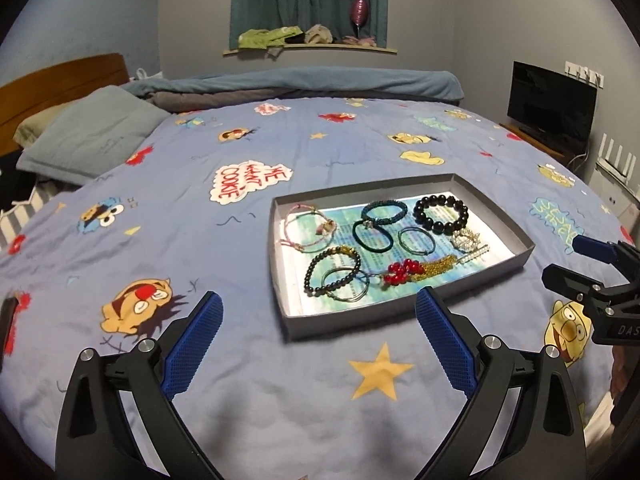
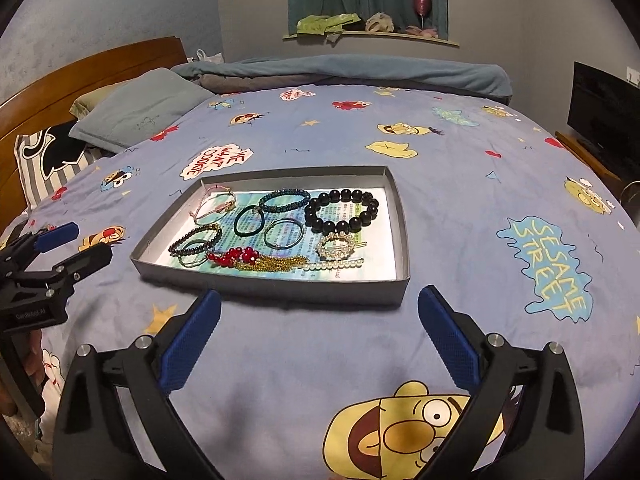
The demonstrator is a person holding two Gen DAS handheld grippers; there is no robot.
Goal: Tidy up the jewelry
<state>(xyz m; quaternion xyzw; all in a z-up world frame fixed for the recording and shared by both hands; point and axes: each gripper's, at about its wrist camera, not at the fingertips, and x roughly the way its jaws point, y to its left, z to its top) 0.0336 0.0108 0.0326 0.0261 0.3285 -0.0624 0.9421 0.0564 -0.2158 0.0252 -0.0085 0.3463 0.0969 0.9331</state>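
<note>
A shallow grey tray (image 1: 400, 312) (image 2: 280, 286) lies on the bed and holds several pieces of jewelry. Among them are a black bead bracelet (image 1: 442, 214) (image 2: 342, 210), a teal braided bracelet (image 1: 382, 212) (image 2: 285, 199), a pink cord bracelet (image 1: 308, 228) (image 2: 214, 203), a red bead and gold chain piece (image 1: 416, 271) (image 2: 256, 259) and a pearl hair clip (image 2: 335, 246). My left gripper (image 1: 320, 312) is open and empty, just in front of the tray's near left corner. My right gripper (image 2: 320, 308) is open and empty, in front of the tray's near edge.
The bed has a blue cartoon-print cover (image 1: 200, 220) (image 2: 460, 200). Pillows (image 1: 88, 136) and a wooden headboard (image 2: 80, 76) are at the left, a folded blanket (image 1: 320, 84) at the far side. A dark TV (image 1: 552, 106) stands at the right.
</note>
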